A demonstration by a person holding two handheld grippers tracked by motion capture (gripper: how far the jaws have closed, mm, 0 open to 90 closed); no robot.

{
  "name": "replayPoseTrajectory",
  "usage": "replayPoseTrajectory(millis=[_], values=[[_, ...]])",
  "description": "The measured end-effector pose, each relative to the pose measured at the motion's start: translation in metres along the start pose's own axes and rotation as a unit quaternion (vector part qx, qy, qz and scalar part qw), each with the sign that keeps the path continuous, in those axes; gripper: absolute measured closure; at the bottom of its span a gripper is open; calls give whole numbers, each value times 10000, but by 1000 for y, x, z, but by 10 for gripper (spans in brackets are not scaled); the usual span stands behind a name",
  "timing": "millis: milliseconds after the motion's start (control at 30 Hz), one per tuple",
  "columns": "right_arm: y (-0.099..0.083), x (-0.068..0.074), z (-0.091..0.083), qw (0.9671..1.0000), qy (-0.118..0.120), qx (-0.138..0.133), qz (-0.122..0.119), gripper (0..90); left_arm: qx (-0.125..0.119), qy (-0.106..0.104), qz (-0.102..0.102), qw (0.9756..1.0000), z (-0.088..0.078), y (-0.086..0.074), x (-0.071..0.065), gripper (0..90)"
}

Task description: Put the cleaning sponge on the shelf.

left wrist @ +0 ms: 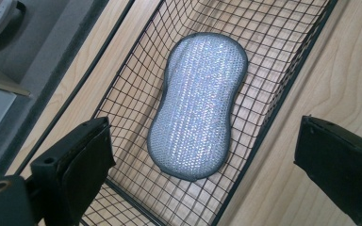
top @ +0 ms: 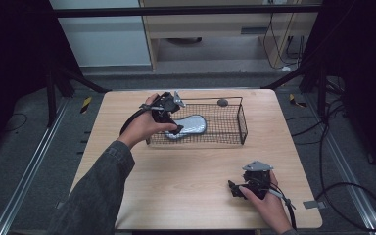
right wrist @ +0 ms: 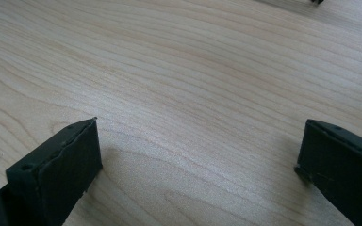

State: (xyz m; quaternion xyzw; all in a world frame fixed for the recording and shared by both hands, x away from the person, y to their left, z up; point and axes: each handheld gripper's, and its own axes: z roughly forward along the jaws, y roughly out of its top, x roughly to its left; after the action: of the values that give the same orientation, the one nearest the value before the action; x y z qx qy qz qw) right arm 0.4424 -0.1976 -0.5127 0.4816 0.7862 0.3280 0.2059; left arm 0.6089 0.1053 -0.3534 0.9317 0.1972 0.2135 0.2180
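Note:
A silvery, peanut-shaped scrubbing pad [top: 190,126] [left wrist: 199,104] lies flat on the floor of a black wire basket [top: 235,105] [left wrist: 283,110] at the back of the wooden table. My left gripper [top: 175,128] [left wrist: 202,155] hovers over the basket's left end, just above the pad, open, with nothing between its fingers. Down at the front right of the table, my right gripper [top: 233,189] [right wrist: 198,160] rests low over bare wood, also open and empty.
A small dark grey object [top: 222,102] sits at the basket's far rim. The wooden table [top: 186,171] has bare surface between the basket and the right gripper. Metal frame legs and cables stand around the table on the floor.

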Motion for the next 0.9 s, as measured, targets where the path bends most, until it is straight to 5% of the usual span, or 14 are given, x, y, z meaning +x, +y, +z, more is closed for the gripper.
replayPoseTrajectory(millis=[900], values=[[0,0,0,10000,-8,-10,-4,4,-194,-56,-100,9997,-28,-4,-41,42]])
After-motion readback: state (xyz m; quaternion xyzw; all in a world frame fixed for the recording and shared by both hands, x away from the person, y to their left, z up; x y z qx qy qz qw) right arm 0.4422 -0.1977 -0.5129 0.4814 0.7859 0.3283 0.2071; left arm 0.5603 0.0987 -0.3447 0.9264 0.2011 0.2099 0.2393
